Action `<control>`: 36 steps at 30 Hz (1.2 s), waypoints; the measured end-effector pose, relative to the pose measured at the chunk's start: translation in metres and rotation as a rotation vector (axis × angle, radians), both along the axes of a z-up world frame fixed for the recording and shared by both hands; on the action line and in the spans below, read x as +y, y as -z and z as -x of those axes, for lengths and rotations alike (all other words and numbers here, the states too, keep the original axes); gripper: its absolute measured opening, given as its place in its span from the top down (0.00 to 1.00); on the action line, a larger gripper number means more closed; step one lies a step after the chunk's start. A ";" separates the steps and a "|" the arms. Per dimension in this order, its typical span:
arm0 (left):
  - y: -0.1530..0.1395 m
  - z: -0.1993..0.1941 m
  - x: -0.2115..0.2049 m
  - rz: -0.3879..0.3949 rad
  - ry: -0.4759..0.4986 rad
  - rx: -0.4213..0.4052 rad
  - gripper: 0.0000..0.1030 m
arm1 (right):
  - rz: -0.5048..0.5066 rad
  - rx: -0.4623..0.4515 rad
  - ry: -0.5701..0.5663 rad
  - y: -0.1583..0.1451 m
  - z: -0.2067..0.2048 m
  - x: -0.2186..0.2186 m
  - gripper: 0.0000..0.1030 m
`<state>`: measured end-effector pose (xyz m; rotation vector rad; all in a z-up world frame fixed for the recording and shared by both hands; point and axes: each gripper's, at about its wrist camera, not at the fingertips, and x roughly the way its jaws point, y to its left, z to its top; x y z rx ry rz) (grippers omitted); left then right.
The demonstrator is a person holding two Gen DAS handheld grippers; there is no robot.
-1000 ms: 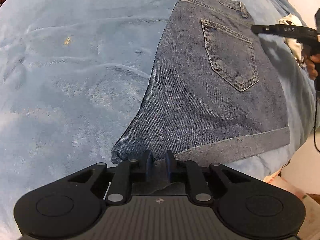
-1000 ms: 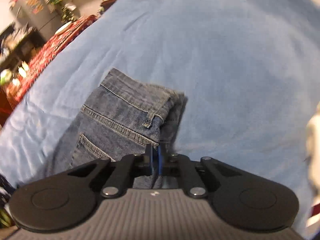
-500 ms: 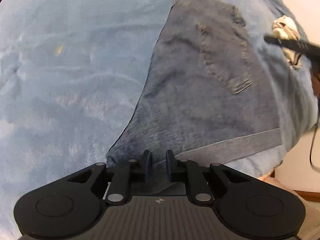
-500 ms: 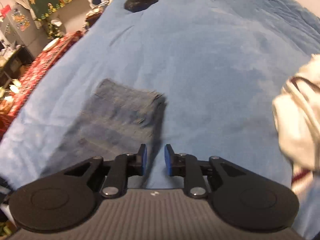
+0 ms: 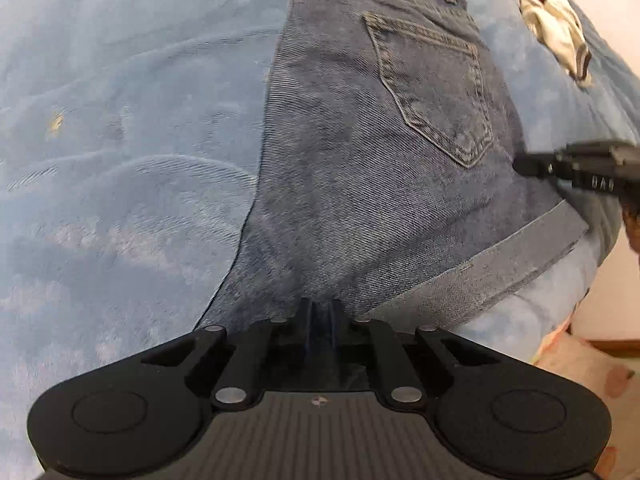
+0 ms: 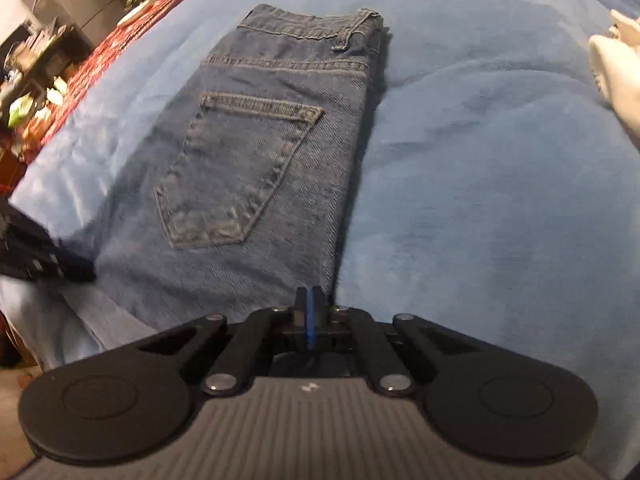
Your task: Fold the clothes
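Folded denim shorts [image 5: 380, 180] lie back-pocket up on a blue blanket [image 5: 120, 160]. My left gripper [image 5: 323, 312] pinches the near hem corner, jaws closing on the denim between them. In the right wrist view the shorts [image 6: 260, 160] stretch away from me, waistband at the far end. My right gripper [image 6: 308, 300] sits at their near right folded edge, jaws closing until the pads meet, with no cloth visible between them. The right gripper [image 5: 520, 166] also enters the left wrist view from the right, by the pocket. At the left edge of the right wrist view, the left gripper [image 6: 48, 260] shows.
A crumpled white garment [image 5: 556, 36] lies on the blanket beyond the shorts, also at the right edge [image 6: 620, 68]. A red patterned cloth [image 6: 112, 52] and cluttered furniture stand past the bed's left side. The bed edge drops off close behind the hem.
The right gripper let go of the waistband corner, opened, drew back along the shorts to the hem end and closed again. The left gripper's jaws narrowed on the hem.
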<state>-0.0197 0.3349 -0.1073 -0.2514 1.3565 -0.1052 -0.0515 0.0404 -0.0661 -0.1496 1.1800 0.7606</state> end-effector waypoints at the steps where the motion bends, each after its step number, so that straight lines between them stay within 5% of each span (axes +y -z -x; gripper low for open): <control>1: -0.004 -0.001 0.000 -0.003 -0.005 -0.004 0.93 | 0.012 -0.016 -0.007 -0.008 0.002 0.004 1.00; 7: -0.032 -0.023 -0.014 0.072 -0.011 -0.116 0.91 | -0.045 -0.114 -0.150 -0.052 0.029 0.045 0.92; 13: 0.010 -0.060 -0.052 0.027 0.093 -0.097 0.91 | 0.026 -0.149 -0.270 -0.017 0.046 0.090 0.95; 21: -0.018 -0.080 -0.030 0.042 0.010 -0.198 0.91 | 0.050 -0.165 -0.057 -0.035 0.002 0.022 1.00; 25: -0.028 -0.100 -0.018 0.036 -0.060 -0.253 0.91 | -0.036 -0.226 -0.027 -0.061 -0.016 0.027 0.91; 31: 0.004 -0.138 -0.021 -0.006 -0.053 -0.196 0.93 | 0.036 -0.267 -0.073 -0.023 -0.047 0.060 0.93; 36: -0.007 -0.144 -0.018 0.015 -0.035 -0.223 0.95 | 0.051 -0.240 0.090 -0.027 -0.073 0.019 0.98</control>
